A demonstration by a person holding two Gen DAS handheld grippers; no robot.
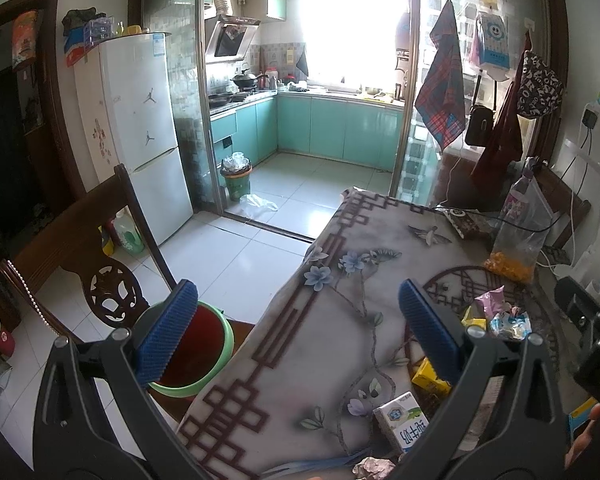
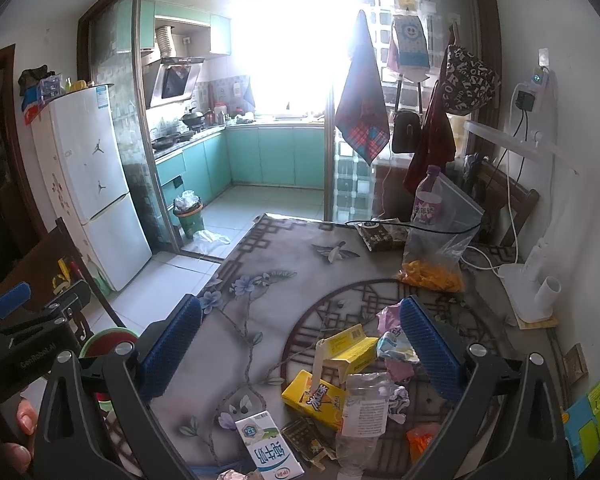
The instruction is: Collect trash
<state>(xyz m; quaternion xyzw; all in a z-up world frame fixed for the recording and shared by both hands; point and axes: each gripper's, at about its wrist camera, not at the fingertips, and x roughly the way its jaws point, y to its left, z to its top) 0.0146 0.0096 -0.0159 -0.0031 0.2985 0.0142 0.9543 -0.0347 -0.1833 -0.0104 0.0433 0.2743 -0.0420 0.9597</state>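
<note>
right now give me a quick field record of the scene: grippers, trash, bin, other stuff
left gripper: open, empty, over the table edge
right gripper: open, empty, above the trash
trash: milk carton, yellow boxes, crushed bottle, wrappers
bin: red with green rim, beside the table
other: snack bag, lamp base

The right gripper (image 2: 300,344) hangs with its blue ribbed jaws wide apart over the flower-patterned surface (image 2: 260,280). Just beside the crushed clear plastic bottle (image 2: 360,412) lie a yellow drink carton (image 2: 314,398) and a white-and-blue milk carton (image 2: 268,450); beyond the bottle sit crumpled wrappers (image 2: 396,350), possibly foil.
</note>
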